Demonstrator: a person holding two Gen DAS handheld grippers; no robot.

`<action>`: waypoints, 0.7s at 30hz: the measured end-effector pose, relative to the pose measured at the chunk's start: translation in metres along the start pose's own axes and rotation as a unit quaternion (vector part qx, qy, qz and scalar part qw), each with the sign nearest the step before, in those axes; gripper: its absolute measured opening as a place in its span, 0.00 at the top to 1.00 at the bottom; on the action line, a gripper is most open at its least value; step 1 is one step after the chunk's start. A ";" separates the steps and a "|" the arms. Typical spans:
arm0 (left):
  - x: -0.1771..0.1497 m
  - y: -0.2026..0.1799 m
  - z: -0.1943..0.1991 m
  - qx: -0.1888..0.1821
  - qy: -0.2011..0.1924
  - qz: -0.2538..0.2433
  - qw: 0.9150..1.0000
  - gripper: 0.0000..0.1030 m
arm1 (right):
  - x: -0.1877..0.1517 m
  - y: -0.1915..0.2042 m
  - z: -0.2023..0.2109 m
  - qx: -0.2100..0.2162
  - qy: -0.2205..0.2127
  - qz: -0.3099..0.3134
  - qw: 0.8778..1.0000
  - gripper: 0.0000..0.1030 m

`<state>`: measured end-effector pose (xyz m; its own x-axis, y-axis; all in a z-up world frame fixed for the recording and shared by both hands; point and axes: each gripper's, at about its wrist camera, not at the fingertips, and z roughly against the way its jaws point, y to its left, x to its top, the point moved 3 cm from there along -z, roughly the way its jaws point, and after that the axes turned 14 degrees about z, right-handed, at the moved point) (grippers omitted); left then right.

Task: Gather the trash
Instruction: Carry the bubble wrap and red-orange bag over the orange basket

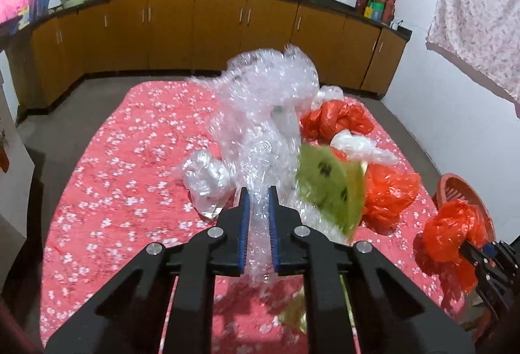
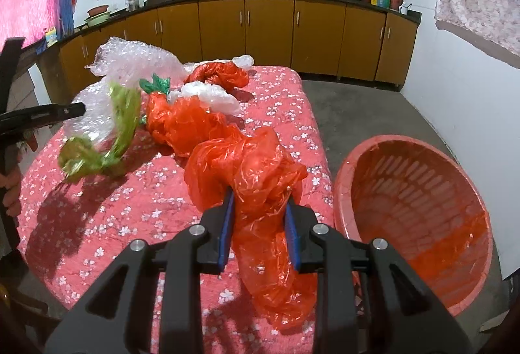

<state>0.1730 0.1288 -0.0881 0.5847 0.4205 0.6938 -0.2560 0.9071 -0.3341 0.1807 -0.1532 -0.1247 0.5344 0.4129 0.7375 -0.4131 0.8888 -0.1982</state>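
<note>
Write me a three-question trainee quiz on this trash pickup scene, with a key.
1. True or false: the left gripper is shut on the bubble wrap.
2. What does the right gripper hold? A) white bag B) red plastic bag C) green wrapper
3. Fill in: the basket stands beside the table, on the right gripper's ____ side.

Key: 1 true; 2 B; 3 right.

A table under a pink floral cloth [image 1: 107, 159] carries the trash. Red bags [image 1: 334, 118] lie at one o'clock, a clear bag [image 1: 204, 180] at centre.
</note>
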 end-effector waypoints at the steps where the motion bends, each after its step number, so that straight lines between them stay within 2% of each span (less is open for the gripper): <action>1: 0.000 0.002 0.006 -0.002 -0.004 -0.001 1.000 0.90 | 0.000 0.000 0.001 0.000 -0.001 0.000 1.000 0.73; 12: 0.017 0.015 0.049 0.002 -0.048 0.000 0.999 0.92 | 0.006 0.003 0.017 0.000 -0.014 -0.006 1.000 0.73; 21: 0.014 0.017 0.080 -0.011 -0.069 0.003 0.998 0.92 | 0.008 0.001 0.034 0.000 -0.031 -0.009 0.999 0.73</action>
<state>0.1150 0.1512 -0.0327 0.4717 0.4260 0.7720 -0.2422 0.9044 -0.3512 0.1597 -0.1562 -0.0976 0.4959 0.3834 0.7792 -0.4030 0.8964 -0.1846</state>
